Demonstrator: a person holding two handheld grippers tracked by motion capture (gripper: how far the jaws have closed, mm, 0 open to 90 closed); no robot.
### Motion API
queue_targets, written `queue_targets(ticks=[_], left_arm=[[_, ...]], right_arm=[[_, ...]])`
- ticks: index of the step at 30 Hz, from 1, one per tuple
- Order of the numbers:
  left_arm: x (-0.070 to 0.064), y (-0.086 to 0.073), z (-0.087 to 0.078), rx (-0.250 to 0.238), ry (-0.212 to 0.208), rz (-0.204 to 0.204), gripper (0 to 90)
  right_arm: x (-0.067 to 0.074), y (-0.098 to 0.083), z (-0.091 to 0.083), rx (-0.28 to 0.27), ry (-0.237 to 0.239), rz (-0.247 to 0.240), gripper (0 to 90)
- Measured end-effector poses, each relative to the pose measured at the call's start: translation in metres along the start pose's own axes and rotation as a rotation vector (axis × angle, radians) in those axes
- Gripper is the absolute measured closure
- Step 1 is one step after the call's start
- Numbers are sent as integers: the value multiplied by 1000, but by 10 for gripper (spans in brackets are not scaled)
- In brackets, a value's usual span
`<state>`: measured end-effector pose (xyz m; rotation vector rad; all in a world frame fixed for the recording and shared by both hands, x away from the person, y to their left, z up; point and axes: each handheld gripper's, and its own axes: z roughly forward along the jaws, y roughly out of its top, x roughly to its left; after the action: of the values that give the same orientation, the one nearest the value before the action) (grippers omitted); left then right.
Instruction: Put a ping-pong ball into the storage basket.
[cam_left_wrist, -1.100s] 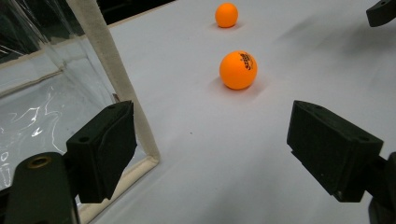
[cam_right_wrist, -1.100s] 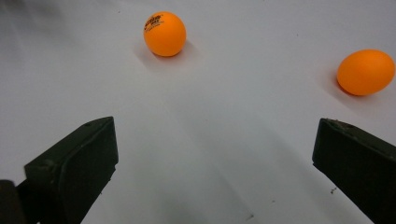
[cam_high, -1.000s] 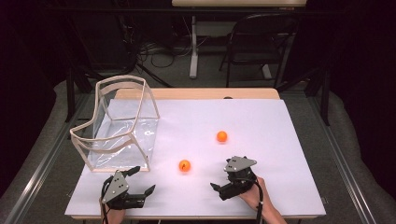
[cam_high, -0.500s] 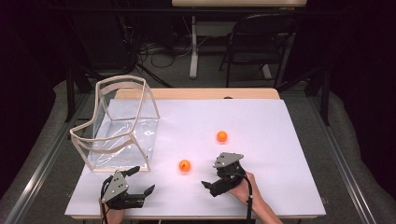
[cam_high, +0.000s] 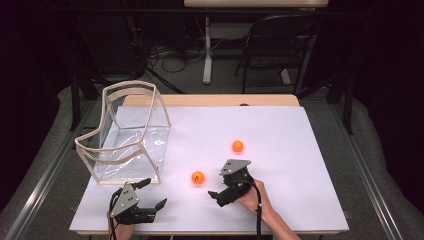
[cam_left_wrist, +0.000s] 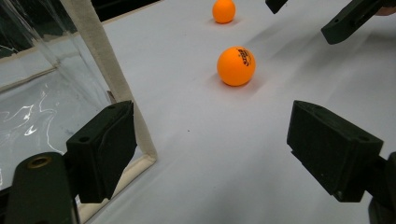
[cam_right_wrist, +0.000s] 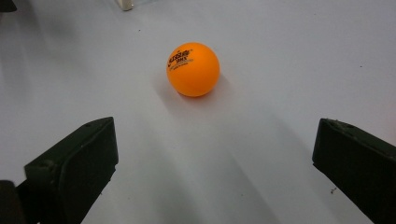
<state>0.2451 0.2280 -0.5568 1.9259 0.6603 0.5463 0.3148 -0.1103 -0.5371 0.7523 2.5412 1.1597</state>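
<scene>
1. Right gripper (cam_high: 216, 194): fingers (cam_right_wrist: 74, 161) spread wide, empty, low over the white tabletop (cam_high: 300, 150), aimed at the near ball.
2. Near ball (cam_high: 198, 177): orange, printed with a dark logo, resting on the tabletop just short of the fingertips, at about 10 o'clock from the right gripper in the high view; in the right gripper view at 12 o'clock, roughly centred between the two fingers, apart from both.
3. Far ball (cam_high: 237, 146): same kind, well apart, at about 1 o'clock from the near ball.
4. Left gripper (cam_high: 152, 195): fingers (cam_left_wrist: 334, 156) likewise spread, empty, parked at 6 o'clock of the clear bin (cam_high: 127, 135), near its front corner.
5. Step in hand, as judged: approach and pinch of the near ball with the right gripper.
6. Advance straight along the 12 o'clock line; keep the ball centred between the fingers.
7. Hold the fingertips just clear of the tabletop; avoid dragging.
8. Close only once both fingers flank the widest part of the ball; close slowly and evenly.
9. Risk: light, round ball, likely to roll away at a one-sided touch.
10. Keep the left gripper clear of the approach line.
</scene>
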Motion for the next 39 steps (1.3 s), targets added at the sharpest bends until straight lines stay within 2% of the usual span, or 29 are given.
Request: queue_targets(ticks=[17, 26, 39], left_arm=[[1, 1, -1, -2, 4, 3, 157], [1, 1, -1, -4, 2, 4, 157], [1, 1, -1, -8, 0, -3, 157]], right_arm=[[4, 15, 23, 14, 31, -26, 0], [7, 26, 36, 14, 41, -50, 0], [9, 32, 50, 29, 45, -65, 21]])
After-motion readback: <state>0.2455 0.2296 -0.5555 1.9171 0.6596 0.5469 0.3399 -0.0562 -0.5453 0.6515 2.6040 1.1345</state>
